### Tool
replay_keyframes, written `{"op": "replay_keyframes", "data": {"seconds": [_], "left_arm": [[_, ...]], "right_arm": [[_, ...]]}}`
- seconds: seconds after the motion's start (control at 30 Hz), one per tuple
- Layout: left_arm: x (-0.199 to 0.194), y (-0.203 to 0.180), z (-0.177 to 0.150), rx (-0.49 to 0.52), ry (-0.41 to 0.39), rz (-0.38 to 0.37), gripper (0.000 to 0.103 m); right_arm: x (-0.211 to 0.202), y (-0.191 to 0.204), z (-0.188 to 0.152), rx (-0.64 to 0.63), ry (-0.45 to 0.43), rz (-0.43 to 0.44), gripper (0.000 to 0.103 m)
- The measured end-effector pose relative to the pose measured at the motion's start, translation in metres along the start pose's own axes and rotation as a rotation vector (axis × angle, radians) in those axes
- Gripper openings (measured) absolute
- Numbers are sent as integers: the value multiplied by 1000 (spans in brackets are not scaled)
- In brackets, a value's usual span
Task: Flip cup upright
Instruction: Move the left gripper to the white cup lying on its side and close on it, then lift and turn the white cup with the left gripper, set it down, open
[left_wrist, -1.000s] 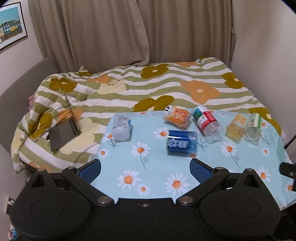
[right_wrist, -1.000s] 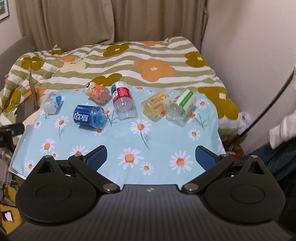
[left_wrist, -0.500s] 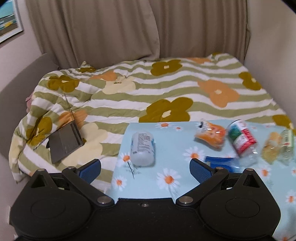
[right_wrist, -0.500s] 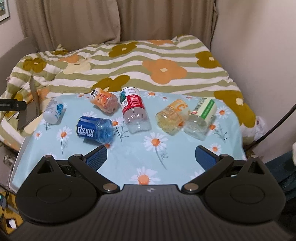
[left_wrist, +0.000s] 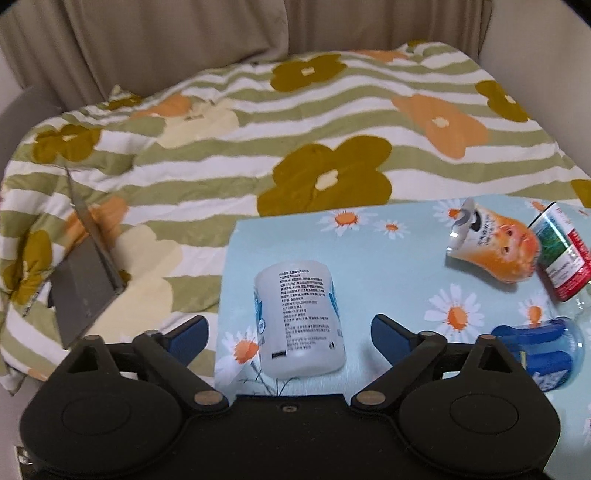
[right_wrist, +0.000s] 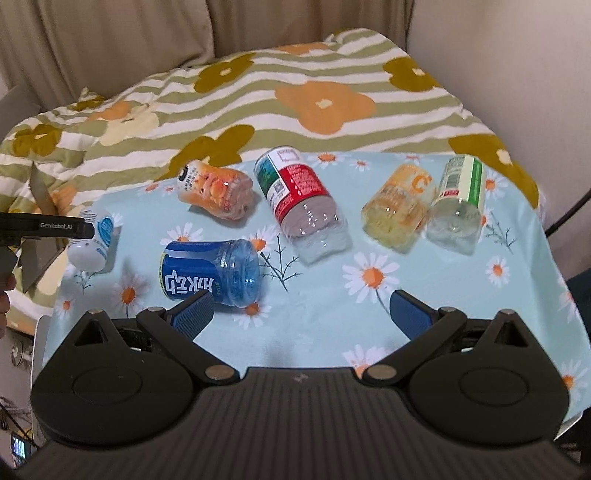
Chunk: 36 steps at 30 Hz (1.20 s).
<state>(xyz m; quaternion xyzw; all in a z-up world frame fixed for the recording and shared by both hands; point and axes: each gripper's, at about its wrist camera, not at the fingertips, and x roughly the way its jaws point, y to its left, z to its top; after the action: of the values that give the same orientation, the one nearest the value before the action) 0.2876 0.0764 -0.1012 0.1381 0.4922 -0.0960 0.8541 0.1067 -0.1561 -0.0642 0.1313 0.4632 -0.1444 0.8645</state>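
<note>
Several cups cut from bottles lie on their sides on a daisy-print cloth (right_wrist: 332, 325). A white cup (left_wrist: 297, 317) (right_wrist: 92, 242) lies at the left end, between the wide-apart fingers of my open left gripper (left_wrist: 288, 332), which touches nothing. To its right lie a blue cup (right_wrist: 210, 275) (left_wrist: 546, 354), an orange cup (right_wrist: 214, 192) (left_wrist: 495, 247), a red-and-green labelled clear cup (right_wrist: 303, 199), a yellow cup (right_wrist: 399, 206) and a green-labelled clear cup (right_wrist: 458, 206). My right gripper (right_wrist: 301, 314) is open near the cloth's front edge, its left finger just in front of the blue cup.
The cloth covers a table against a bed with a striped flower quilt (left_wrist: 258, 147). A grey laptop (left_wrist: 85, 291) lies half open on the quilt at the left. Curtains (right_wrist: 147, 37) hang behind the bed. A wall (right_wrist: 517, 55) stands at the right.
My left gripper has moved left and forward, bringing the white cup between its fingers. My right gripper has come closer to the cups. Both stay open.
</note>
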Motion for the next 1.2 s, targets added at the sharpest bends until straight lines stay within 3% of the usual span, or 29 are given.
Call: {"op": "replay_keyframes", "data": {"seconds": [0.17,0.37,0.67,0.87,1.2], "left_arm": [[24,1,3,19,42,-22,88],[41,-1,4,27,78,-39,70],[38,-5,2,24,68,-31,68],[16,-13,-3,17,40,-18,68],[-66,-52,-35,-22,-20,-13,68]], "right_arm": [[14,7,-3,29,35,-29,103],[23,11,-4,48,61,-35,103],[26,6,-3,56,62,-26,103],[20,-5,-3,54,52,-8,103],[-8,-37,0,-12,5,59,103]]}}
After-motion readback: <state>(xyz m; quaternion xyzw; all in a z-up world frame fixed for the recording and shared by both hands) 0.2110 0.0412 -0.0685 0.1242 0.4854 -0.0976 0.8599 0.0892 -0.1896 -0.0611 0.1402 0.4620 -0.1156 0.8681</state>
